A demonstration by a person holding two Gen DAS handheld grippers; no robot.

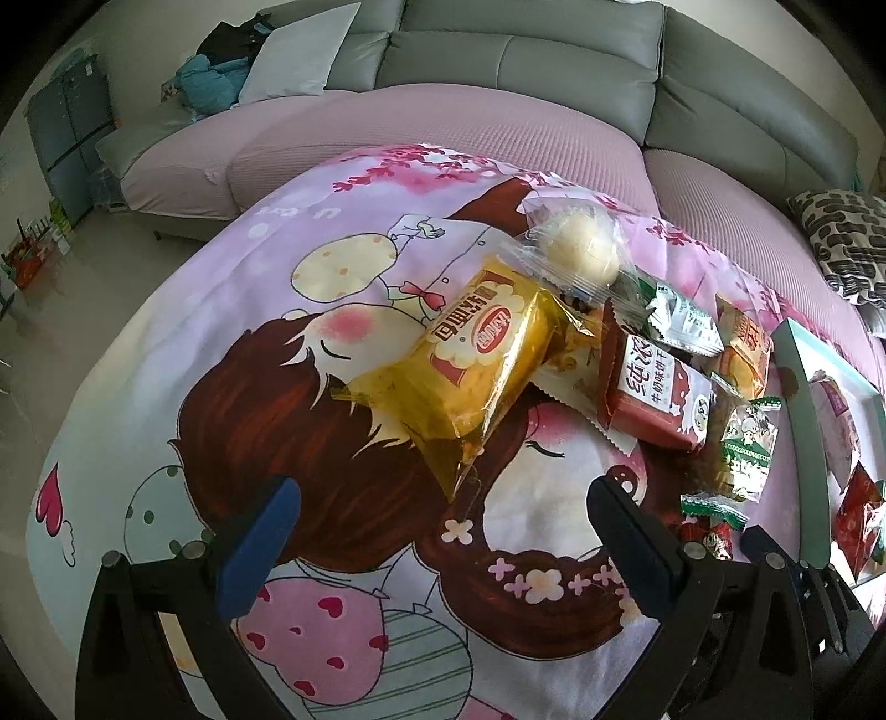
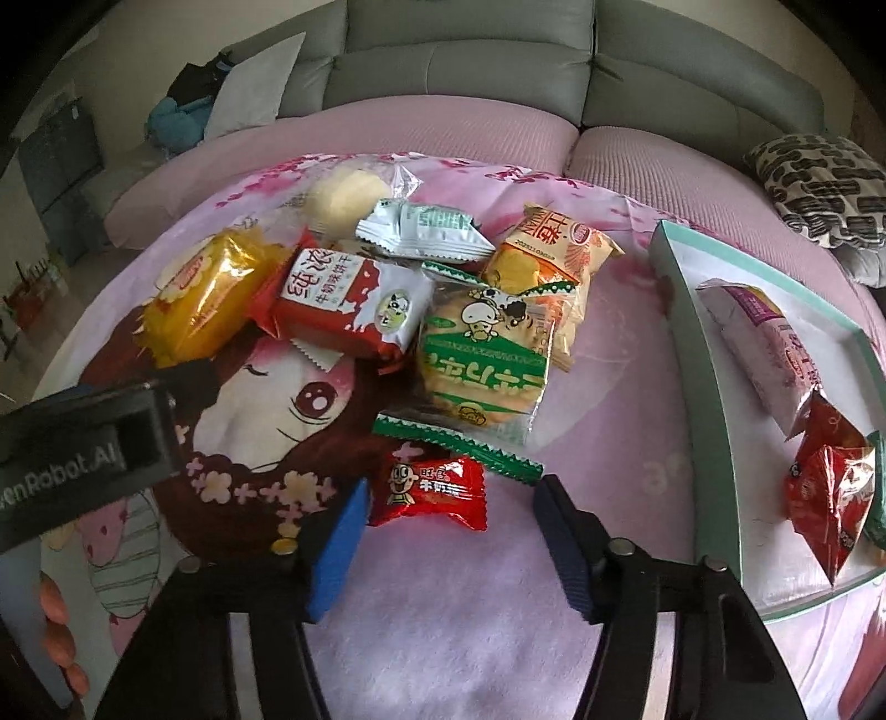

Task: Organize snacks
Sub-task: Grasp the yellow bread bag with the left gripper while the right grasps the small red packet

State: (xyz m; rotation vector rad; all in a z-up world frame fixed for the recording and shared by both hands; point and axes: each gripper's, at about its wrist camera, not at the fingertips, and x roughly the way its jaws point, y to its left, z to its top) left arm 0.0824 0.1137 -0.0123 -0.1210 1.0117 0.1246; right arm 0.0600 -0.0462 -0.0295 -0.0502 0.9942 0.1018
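Red candy (image 2: 427, 490) lies between right tongs (image 2: 451, 531).

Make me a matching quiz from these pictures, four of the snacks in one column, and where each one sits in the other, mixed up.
Things:
1. red candy
2. yellow bread pack
3. purple packet
4. round pale bun

Places:
A. inside the teal tray
B. far end of the pile, nearest the sofa
C. between the right gripper fingers
D. ahead of the left gripper

Pairs: 1-C, 2-D, 3-A, 4-B
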